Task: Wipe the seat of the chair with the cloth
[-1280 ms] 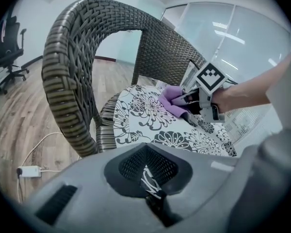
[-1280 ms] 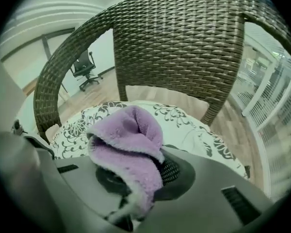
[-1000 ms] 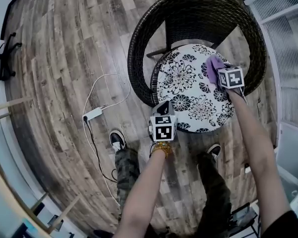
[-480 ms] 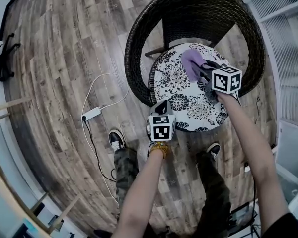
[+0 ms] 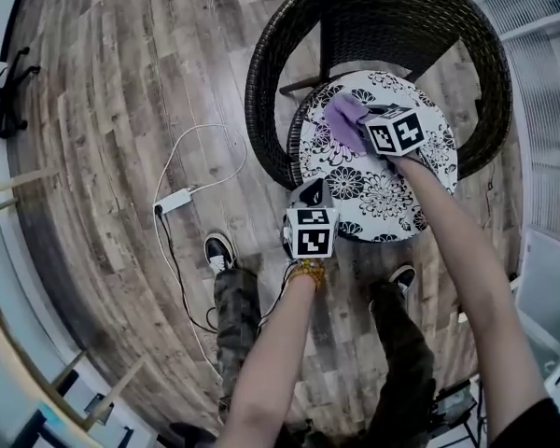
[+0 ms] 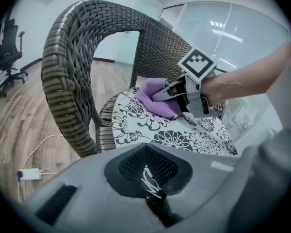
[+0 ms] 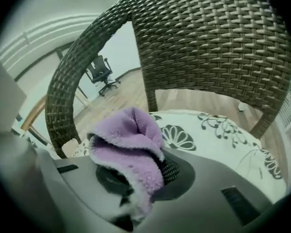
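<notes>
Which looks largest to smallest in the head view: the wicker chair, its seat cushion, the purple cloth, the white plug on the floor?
1. Wicker chair
2. Seat cushion
3. Purple cloth, partly covered
4. White plug, though it lies lower, farther from the camera, so this last rank is less sure.

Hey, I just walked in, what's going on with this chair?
A person standing in front of a wicker chair is wiping its seat. The right gripper is shut on a purple cloth, which is pressed onto the floral seat cushion toward its back left part. The left gripper hangs by the cushion's front edge with its jaws together and nothing in them. A white power strip and its cable lie on the wooden floor beside the chair.
</notes>
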Motion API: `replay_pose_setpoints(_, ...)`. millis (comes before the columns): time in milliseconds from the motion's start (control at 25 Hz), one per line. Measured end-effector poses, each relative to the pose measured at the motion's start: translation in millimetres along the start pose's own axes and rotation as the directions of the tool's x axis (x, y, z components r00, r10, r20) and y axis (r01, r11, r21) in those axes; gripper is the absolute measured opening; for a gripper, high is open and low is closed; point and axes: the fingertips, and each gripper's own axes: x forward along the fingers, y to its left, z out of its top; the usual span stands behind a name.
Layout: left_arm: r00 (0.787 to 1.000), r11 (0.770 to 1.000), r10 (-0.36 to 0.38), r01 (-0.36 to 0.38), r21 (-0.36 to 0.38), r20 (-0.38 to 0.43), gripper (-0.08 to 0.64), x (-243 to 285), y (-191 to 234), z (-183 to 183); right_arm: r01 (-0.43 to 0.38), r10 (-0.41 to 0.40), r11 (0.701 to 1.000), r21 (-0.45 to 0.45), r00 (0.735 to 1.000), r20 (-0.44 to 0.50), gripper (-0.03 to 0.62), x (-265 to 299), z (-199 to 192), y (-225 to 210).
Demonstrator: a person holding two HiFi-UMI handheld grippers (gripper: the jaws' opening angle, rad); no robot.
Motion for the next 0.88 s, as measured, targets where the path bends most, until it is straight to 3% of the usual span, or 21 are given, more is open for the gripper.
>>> replay_pose_setpoints(120,1.000,1.000,-0.003,0.003,-0.002,-0.003,0.014,-0.8,-0.2,-1.7,0.107,-0.107,0.994,-0.014,0.994,-0.032,0.071,-17.6,-6.0,-43.6)
replay_pose_setpoints(200,1.000,1.000,-0.006,0.006,-0.003,-0.003,0.014,-0.6,-0.5,-1.8,0.207,-0.205,0.978,0.023,0.977,-0.050,0.071,-37.1,-15.5,-80.5)
replay_pose_setpoints(360,1.000,1.000,-0.010,0.010,-0.005,-0.004,0.014,0.6,0.7,-2.3,0.409,-0.398,0.902,0.138,0.912,-0.099,0.071,-87.6,-48.9,-147.3)
replay_pose_setpoints(440,1.000,1.000,-0.004,0.004,-0.021,-0.005,0.014,1.7,1.6,-1.9,0.455,-0.444,0.867,0.206,0.891,-0.098,0.071,-111.4,-62.9,-165.7)
replay_pose_setpoints(560,1.000,0.998,-0.010,0.009,-0.054,-0.008,0.015,1.9,3.0,-0.6,0.405,-0.426,0.858,0.317,0.905,-0.004,0.071,-138.6,-64.4,-163.7)
replay_pose_setpoints(680,0.998,0.992,-0.056,0.054,-0.118,-0.011,0.015,-1.5,3.7,0.1,0.312,-0.369,0.900,0.305,0.917,0.150,0.071,-167.6,-50.7,-130.7)
replay_pose_setpoints(800,0.996,0.981,-0.092,0.094,-0.172,0.021,0.052,-15.0,-4.5,10.1,0.253,-0.320,0.937,0.242,0.899,0.299,0.072,-207.0,-39.5,-86.3)
replay_pose_setpoints(880,0.993,0.989,-0.097,0.102,-0.104,0.061,0.123,-32.0,-17.7,24.6,0.226,-0.313,0.939,0.258,0.873,0.375,0.072,-234.3,-38.8,-55.7)
